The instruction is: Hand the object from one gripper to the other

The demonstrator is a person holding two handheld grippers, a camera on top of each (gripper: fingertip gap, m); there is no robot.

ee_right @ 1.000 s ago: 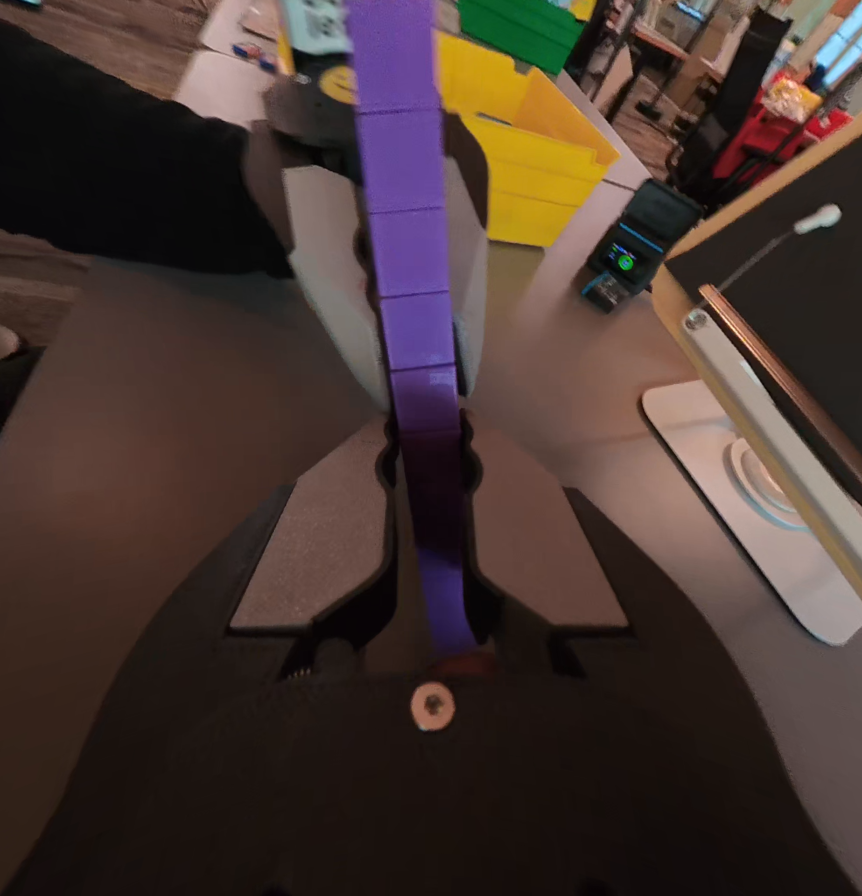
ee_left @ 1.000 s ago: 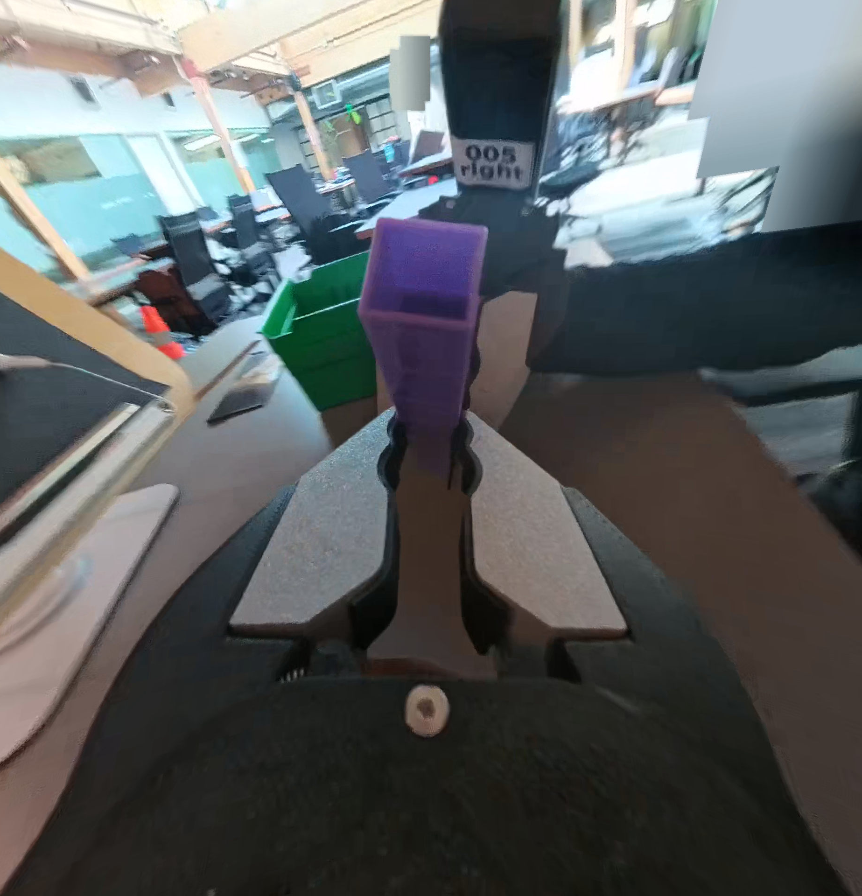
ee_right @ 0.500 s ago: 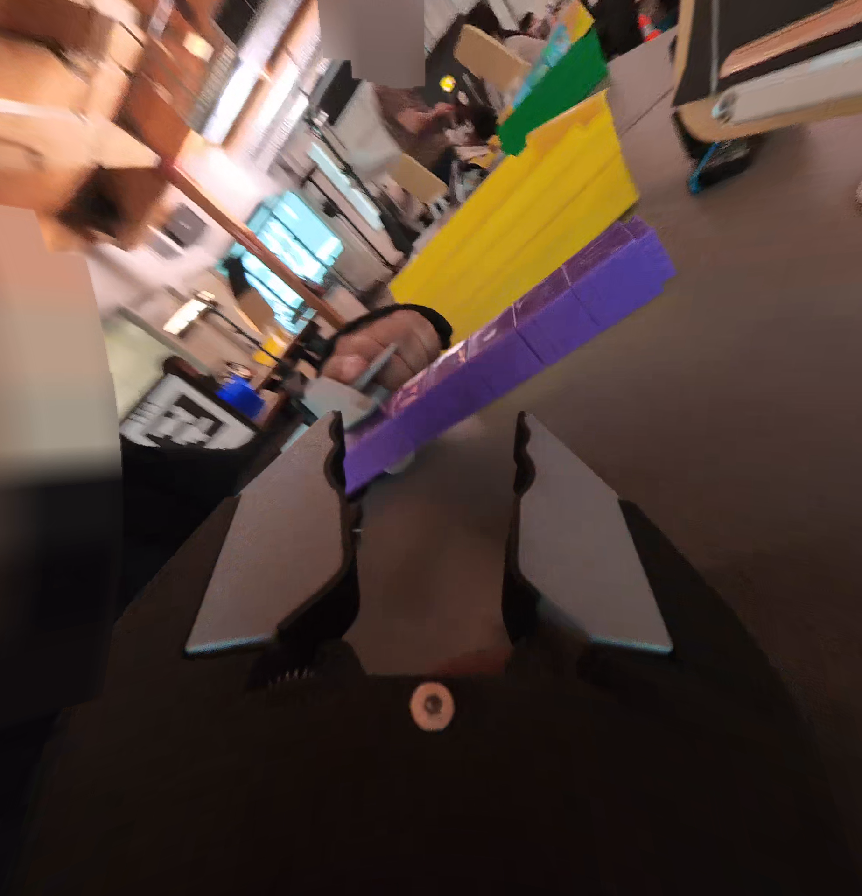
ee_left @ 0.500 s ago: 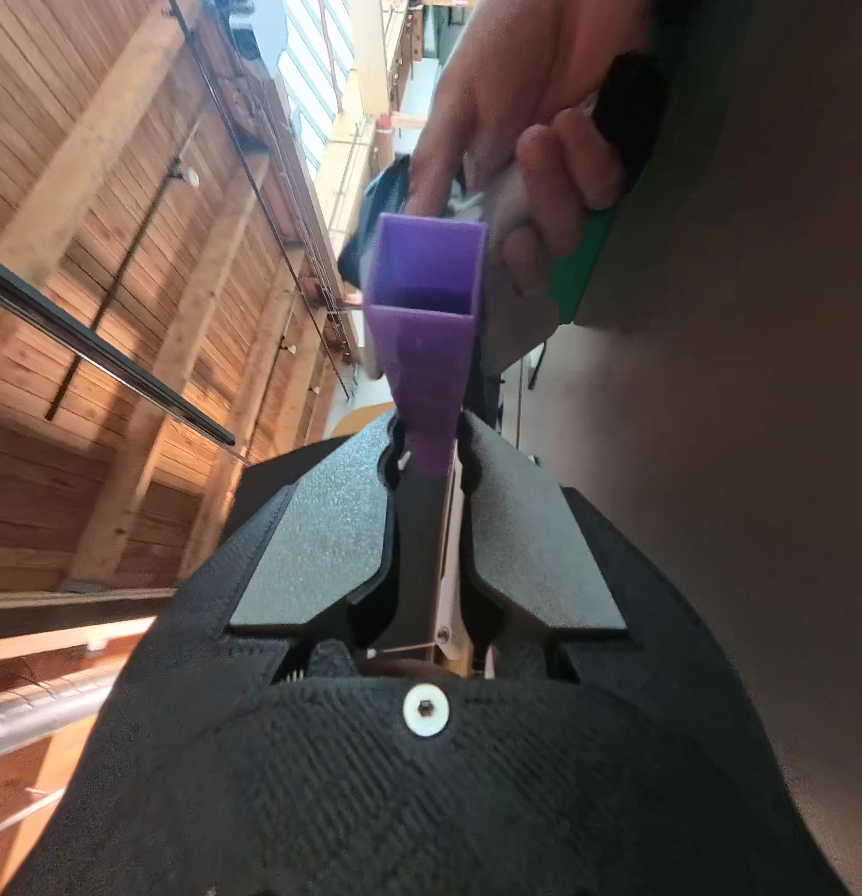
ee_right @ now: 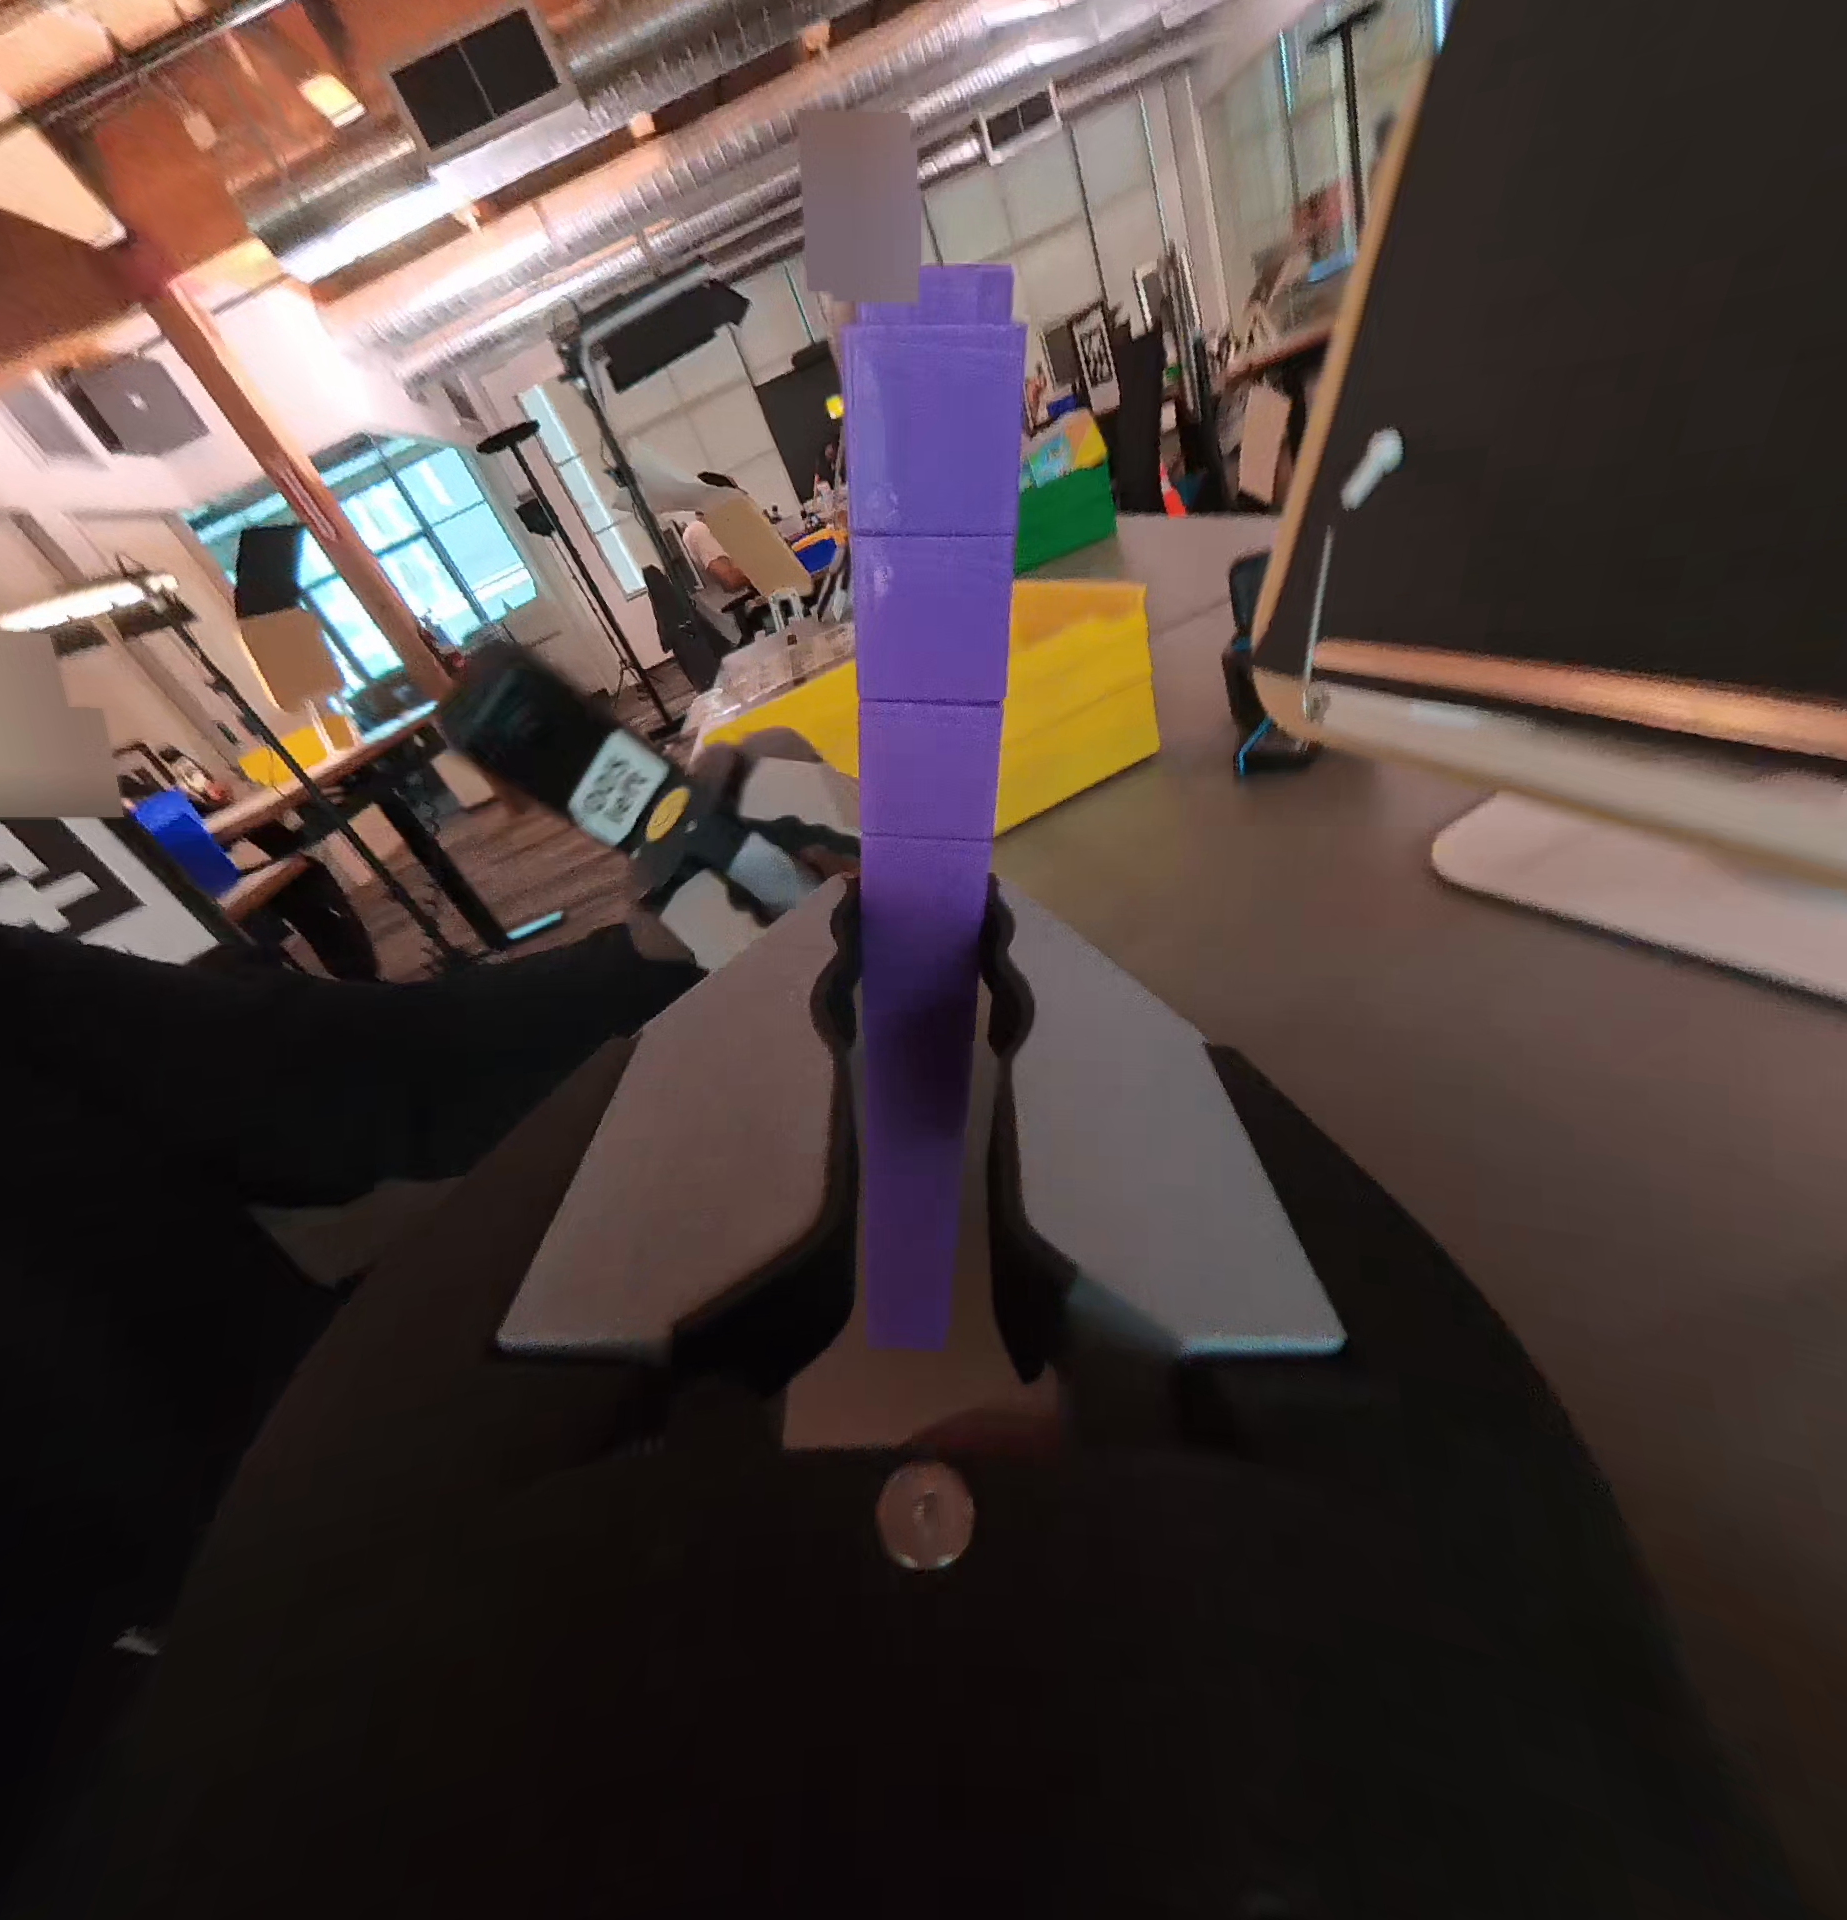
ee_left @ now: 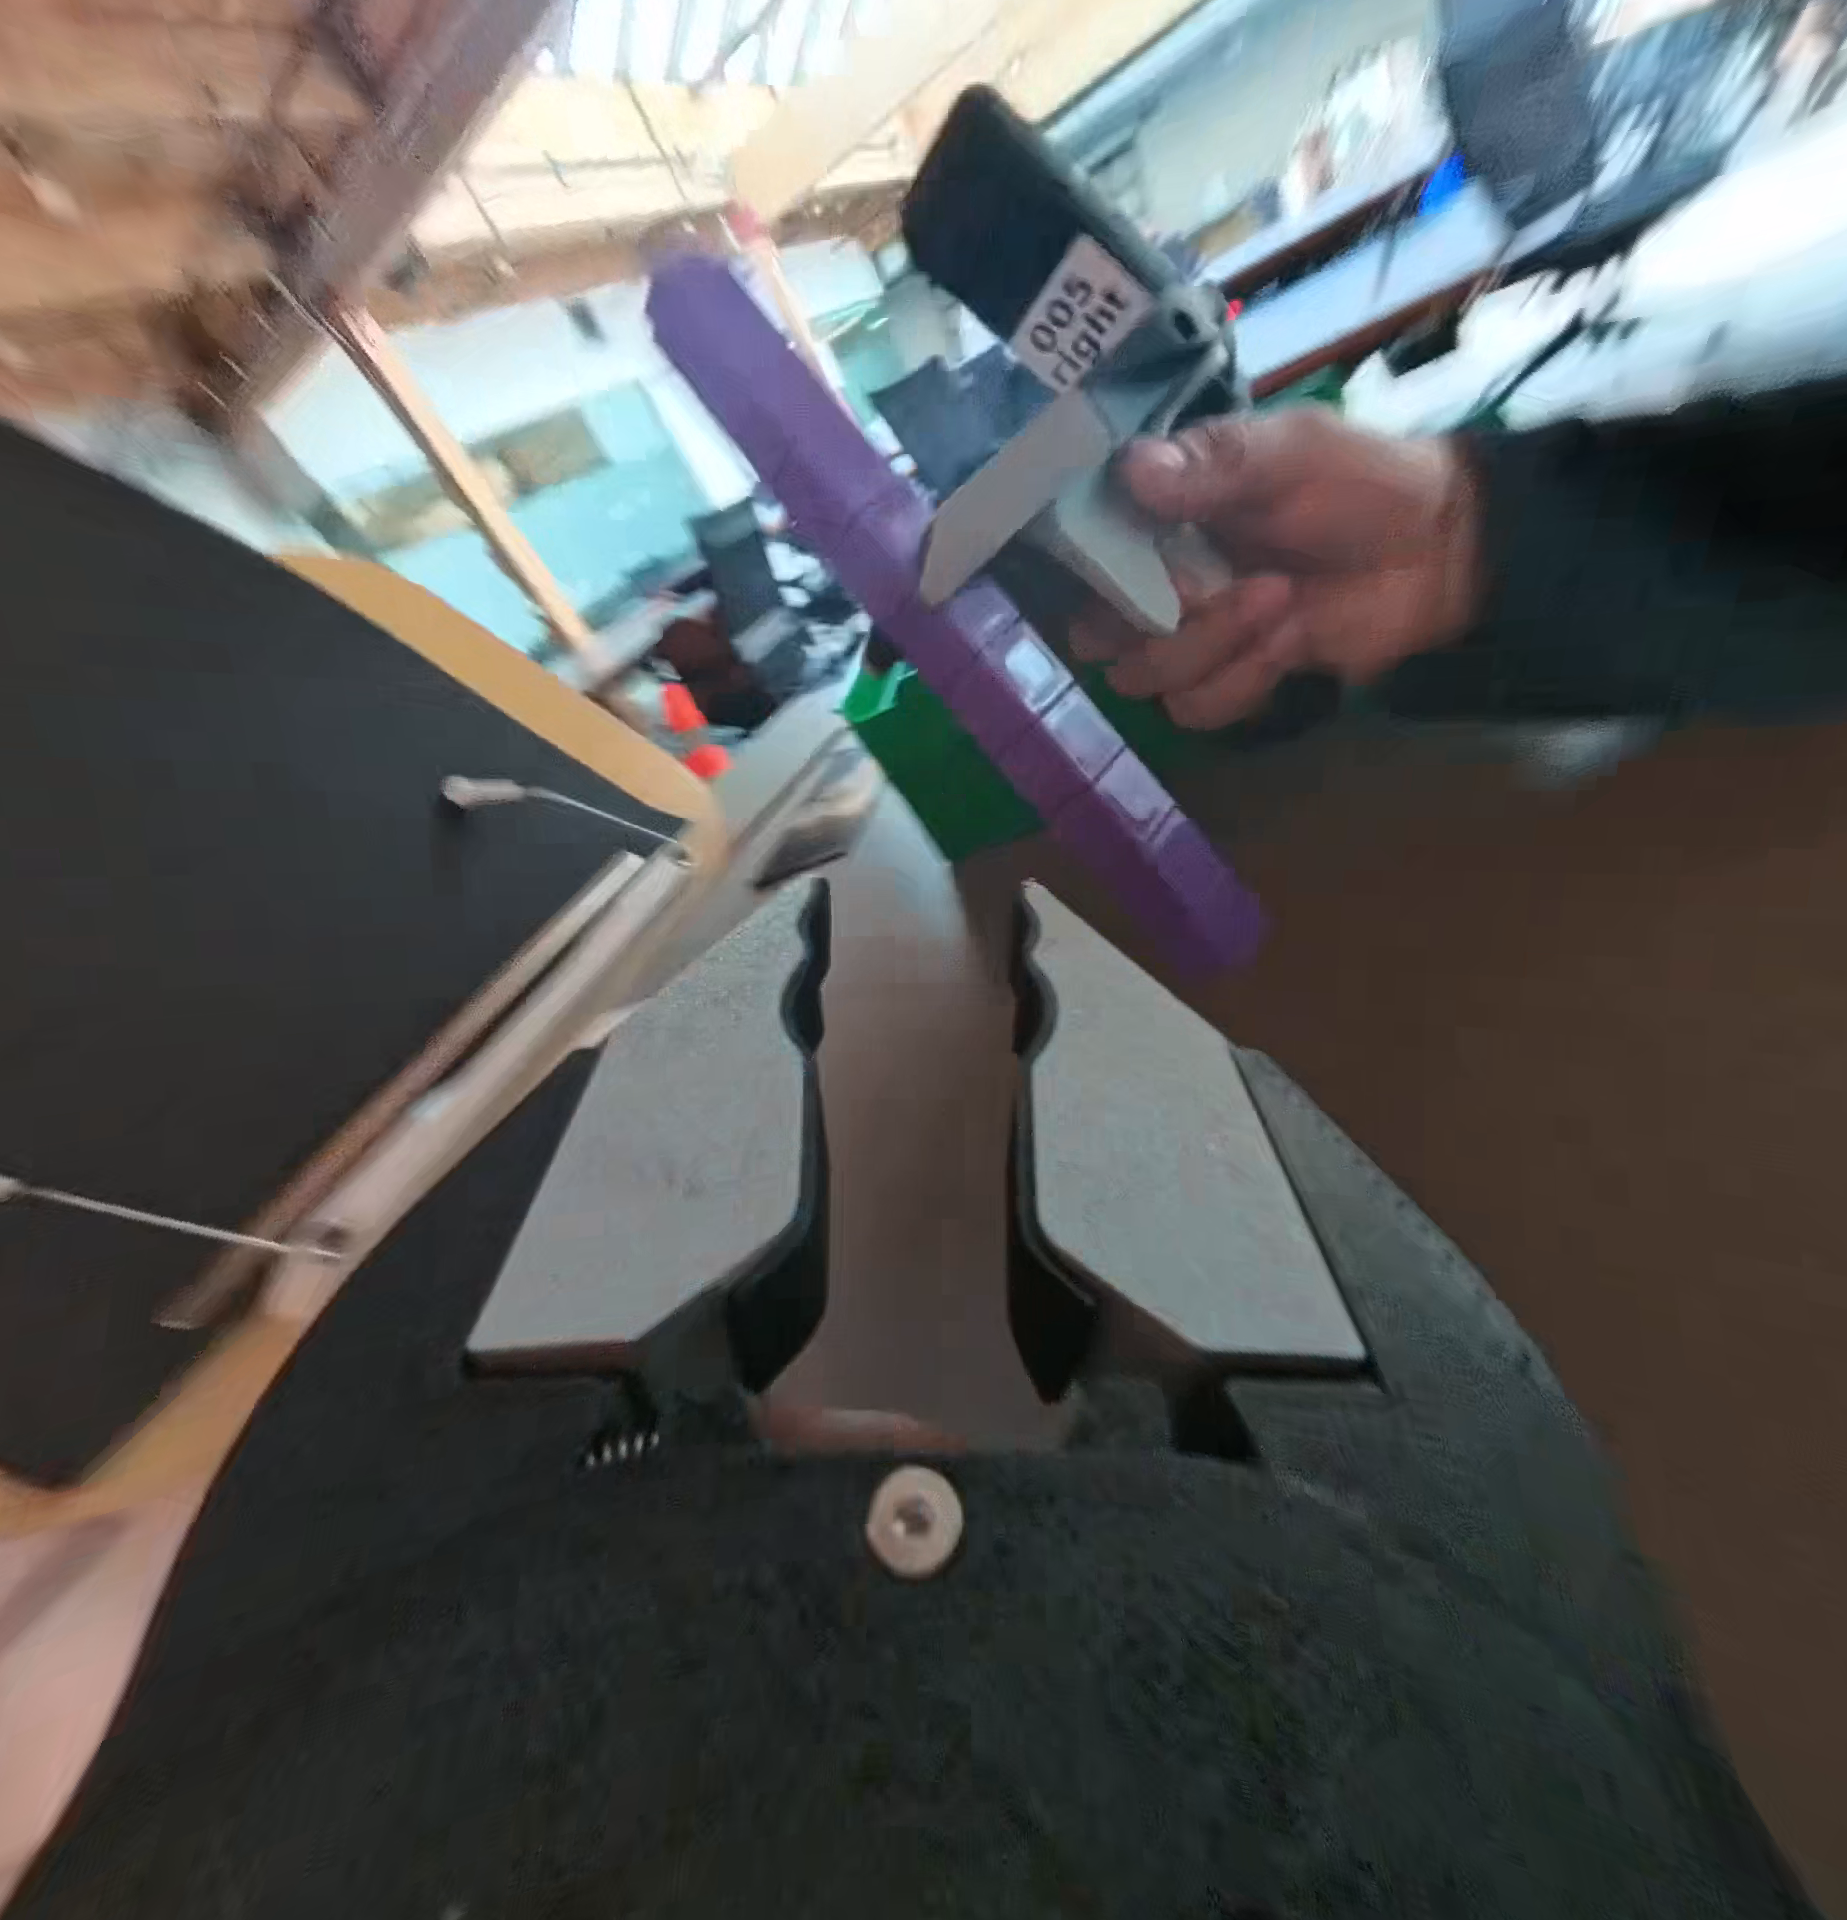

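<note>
Now the purple bar (ee_right: 927,748) sits clamped between the right gripper (ee_right: 924,914) fingers.

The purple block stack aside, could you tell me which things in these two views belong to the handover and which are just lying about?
Belonging to the job:
- purple block stack, clamped in the right gripper
- left gripper, open and empty

Just lying about:
- yellow bin
- green bin
- monitor on its white base
- orange cone

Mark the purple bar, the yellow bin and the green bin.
purple bar (ee_right: 929,769), right wrist view, mid-length face.
yellow bin (ee_right: 1080,691), right wrist view, side wall.
green bin (ee_left: 934,764), left wrist view, front wall.
</note>
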